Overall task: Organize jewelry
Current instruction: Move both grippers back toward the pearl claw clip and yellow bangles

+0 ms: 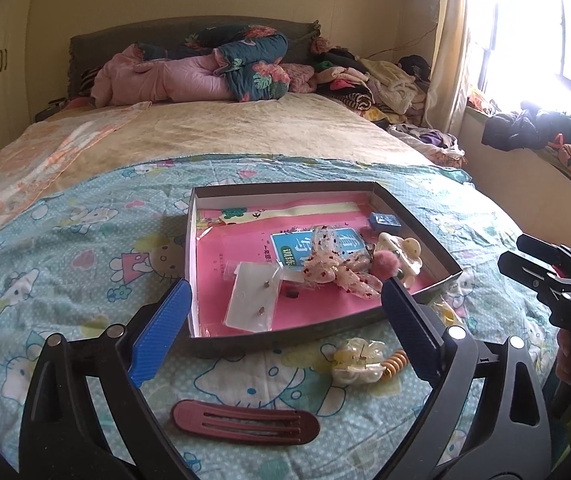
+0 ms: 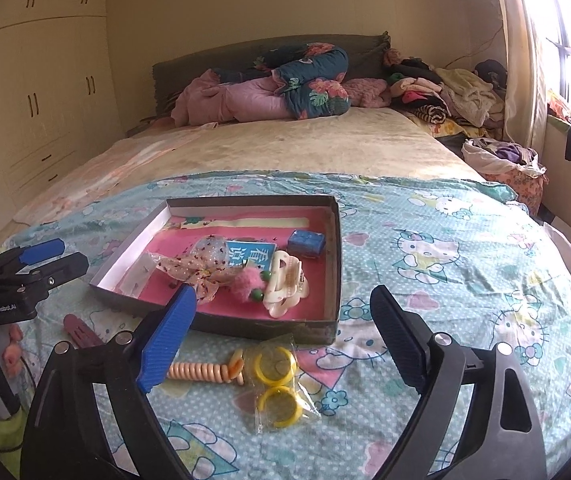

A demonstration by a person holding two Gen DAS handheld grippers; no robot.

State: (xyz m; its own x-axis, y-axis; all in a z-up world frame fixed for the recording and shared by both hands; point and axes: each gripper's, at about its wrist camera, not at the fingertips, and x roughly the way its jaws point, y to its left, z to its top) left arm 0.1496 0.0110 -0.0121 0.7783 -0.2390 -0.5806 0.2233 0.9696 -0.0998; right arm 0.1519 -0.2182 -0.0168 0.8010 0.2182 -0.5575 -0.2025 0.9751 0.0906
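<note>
Left wrist view shows the left gripper (image 1: 285,320) wide and empty, above the bed cover (image 1: 85,240); the right gripper (image 2: 285,340) is wide and empty too. Several pieces already lie in the box (image 1: 201,240): a bow (image 1: 337,268), a white claw clip (image 1: 401,256). Left outside are the maroon hair clip (image 1: 245,422), a flower clip (image 1: 359,360), a coil tie (image 2: 201,372) and bagged yellow rings (image 2: 277,380). Nothing blocks them.

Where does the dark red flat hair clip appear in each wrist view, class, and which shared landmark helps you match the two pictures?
Left wrist: the dark red hair clip lies whole on the bedspread, bottom centre, in front of the box.
Right wrist: the clip shows partly at lower left, behind the near gripper's frame.
Shared landmark: the shallow box with pink lining.
</note>
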